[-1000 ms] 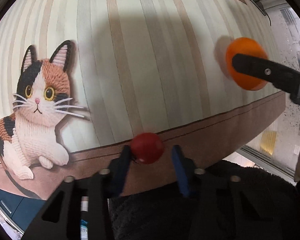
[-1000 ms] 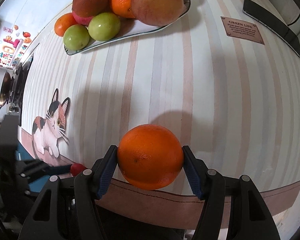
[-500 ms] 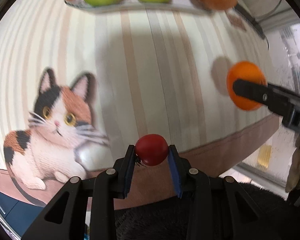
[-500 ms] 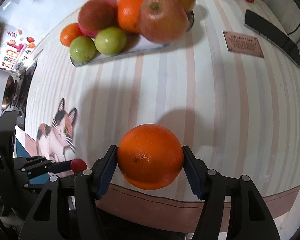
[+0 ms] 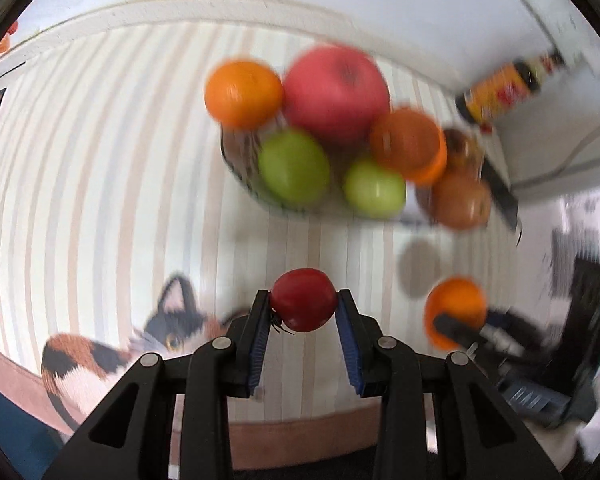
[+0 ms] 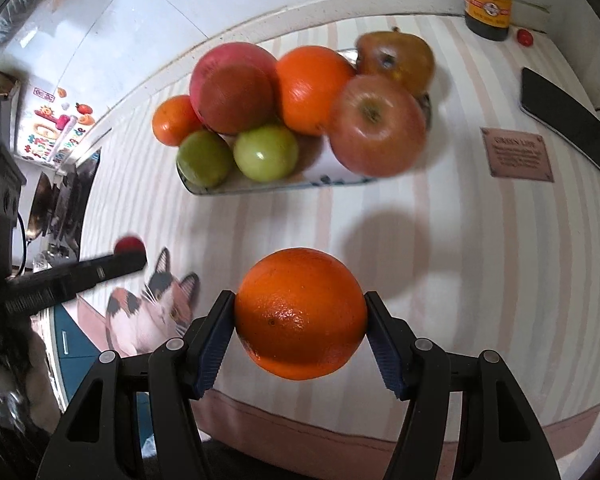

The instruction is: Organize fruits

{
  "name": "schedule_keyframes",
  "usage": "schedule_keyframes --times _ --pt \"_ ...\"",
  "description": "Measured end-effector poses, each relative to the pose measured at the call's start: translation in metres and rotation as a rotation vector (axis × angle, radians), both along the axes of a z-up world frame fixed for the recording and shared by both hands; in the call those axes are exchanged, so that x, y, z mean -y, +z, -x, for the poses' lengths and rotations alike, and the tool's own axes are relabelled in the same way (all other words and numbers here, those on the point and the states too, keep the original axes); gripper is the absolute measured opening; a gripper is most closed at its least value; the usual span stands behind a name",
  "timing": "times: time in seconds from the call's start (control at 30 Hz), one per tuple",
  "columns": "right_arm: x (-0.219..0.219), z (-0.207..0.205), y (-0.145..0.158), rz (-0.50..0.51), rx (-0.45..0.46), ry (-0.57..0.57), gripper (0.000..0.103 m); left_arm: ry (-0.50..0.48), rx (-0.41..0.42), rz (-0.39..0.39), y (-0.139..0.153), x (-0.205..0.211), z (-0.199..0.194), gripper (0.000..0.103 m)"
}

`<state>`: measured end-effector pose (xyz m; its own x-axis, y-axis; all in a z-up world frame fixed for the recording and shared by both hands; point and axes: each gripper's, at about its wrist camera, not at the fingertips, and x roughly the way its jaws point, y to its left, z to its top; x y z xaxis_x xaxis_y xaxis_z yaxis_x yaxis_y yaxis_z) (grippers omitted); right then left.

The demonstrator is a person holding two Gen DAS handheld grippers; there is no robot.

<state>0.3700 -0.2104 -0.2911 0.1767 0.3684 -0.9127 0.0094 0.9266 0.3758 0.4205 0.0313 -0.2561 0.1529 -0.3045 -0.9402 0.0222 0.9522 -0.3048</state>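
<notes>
Holding a round orange citrus fruit [image 6: 300,314] clamped between its fingers, the right claw [image 6: 300,316] hangs above the striped bench [image 6: 440,240] — the heaped white fruit plate [image 6: 284,188] lies straight ahead. The left claw [image 5: 303,312], clamped on a small red cherry tomato [image 5: 303,305], faces the same plate; neither path looks blocked, though the pile leaves little room.

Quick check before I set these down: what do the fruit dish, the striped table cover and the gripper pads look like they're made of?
Fruit dish: probably glazed ceramic; white, glossy rim with blue markings. Striped table cover: looks like a printed mat, matte, with an embroidery-style cat; fabric or vinyl, unclear. Pads of the right gripper: blue, ribbed, likely rubber or soft plastic, on matte black plastic fingers.
</notes>
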Motion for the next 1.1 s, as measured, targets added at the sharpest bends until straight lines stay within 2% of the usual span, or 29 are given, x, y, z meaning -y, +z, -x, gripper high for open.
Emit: schedule_keyframes --times 0.13,0.23,0.37,0.67,0.73,0.9,1.0,1.1 --pt "-0.009 -0.014 -0.002 -0.017 0.017 -0.010 0.067 0.028 0.025 0.038 0.008 0.000 -0.027 0.030" --pt "-0.015 -0.020 -0.006 -0.025 0.022 -0.019 0.067 0.027 0.007 0.096 0.008 0.005 -0.045 0.030" --pt "-0.020 -0.025 -0.011 -0.020 0.020 -0.022 0.067 0.008 -0.047 0.133 -0.011 0.021 -0.063 0.030" --pt "-0.020 -0.022 -0.014 -0.014 0.018 -0.037 0.067 0.025 -0.075 0.123 -0.028 0.037 -0.069 0.031" --pt "-0.017 -0.021 -0.015 -0.020 0.015 -0.047 0.067 0.028 -0.078 0.102 -0.029 0.036 -0.069 0.039" --pt "-0.008 -0.019 -0.015 -0.029 0.016 -0.081 0.067 0.050 -0.085 0.086 -0.033 0.031 -0.072 0.077" --pt "-0.003 -0.017 -0.009 -0.022 0.033 -0.096 0.067 0.051 -0.063 0.098 -0.028 0.028 -0.069 0.084" --pt "0.005 -0.013 0.000 -0.021 0.052 -0.112 0.067 0.034 -0.013 0.055 -0.016 0.029 -0.064 0.084"
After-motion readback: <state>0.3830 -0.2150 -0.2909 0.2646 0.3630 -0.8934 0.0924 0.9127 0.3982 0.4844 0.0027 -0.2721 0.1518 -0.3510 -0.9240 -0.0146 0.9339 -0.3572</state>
